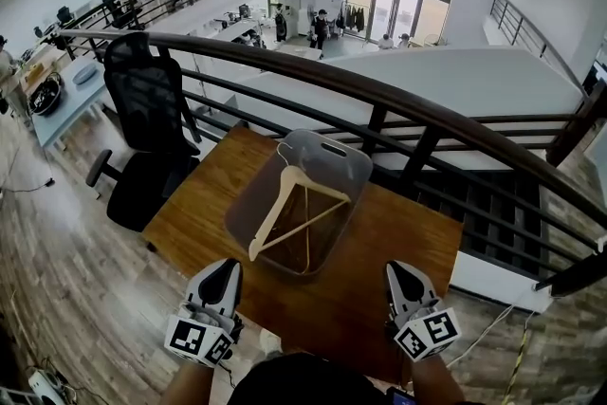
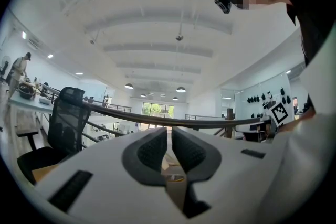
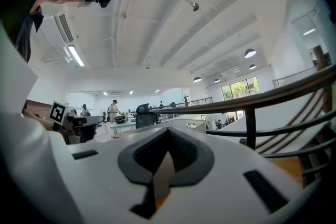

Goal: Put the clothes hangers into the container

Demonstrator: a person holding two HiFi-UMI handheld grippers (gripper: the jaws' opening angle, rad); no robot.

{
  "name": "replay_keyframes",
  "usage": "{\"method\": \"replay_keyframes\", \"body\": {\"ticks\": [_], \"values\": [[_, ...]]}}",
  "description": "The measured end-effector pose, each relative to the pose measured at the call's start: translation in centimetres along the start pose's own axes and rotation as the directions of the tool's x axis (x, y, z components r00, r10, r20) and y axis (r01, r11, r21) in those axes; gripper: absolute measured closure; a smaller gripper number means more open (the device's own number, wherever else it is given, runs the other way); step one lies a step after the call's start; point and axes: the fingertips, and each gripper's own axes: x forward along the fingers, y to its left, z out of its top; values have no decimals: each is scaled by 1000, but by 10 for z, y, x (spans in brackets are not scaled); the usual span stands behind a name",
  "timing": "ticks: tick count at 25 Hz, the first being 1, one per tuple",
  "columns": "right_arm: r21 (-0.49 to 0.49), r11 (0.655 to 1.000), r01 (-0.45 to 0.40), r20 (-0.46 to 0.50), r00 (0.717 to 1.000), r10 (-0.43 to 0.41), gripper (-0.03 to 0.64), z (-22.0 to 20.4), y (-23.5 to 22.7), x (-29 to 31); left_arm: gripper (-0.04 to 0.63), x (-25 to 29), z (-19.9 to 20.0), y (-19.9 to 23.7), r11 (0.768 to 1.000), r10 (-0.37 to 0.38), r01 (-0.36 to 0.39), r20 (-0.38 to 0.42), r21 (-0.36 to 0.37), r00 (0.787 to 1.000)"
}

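A clear plastic container (image 1: 248,204) stands on the wooden table (image 1: 379,299), near its far edge. Inside it lie wooden clothes hangers (image 1: 294,204) with a metal hook pointing to the far side. My left gripper (image 1: 220,278) hovers over the table's near left edge, shut and holding nothing. My right gripper (image 1: 400,285) hovers at the near right, also shut and holding nothing. Both point upward and forward. In the left gripper view the jaws (image 2: 169,145) meet with only a thin slit between them. In the right gripper view the jaws (image 3: 167,150) are pressed together.
A dark curved railing (image 1: 398,104) runs just behind the table, with a drop to a lower floor beyond. A black office chair (image 1: 147,138) stands left of the table. Wooden floor surrounds the table.
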Motion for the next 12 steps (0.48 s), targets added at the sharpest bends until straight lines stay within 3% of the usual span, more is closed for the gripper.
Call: {"method": "replay_keyframes", "body": {"ticks": [12], "values": [[6, 1000, -2, -2, 1000, 2, 624, 1, 4, 3, 560, 6, -11, -8, 999, -29, 29, -25, -16, 999]]}}
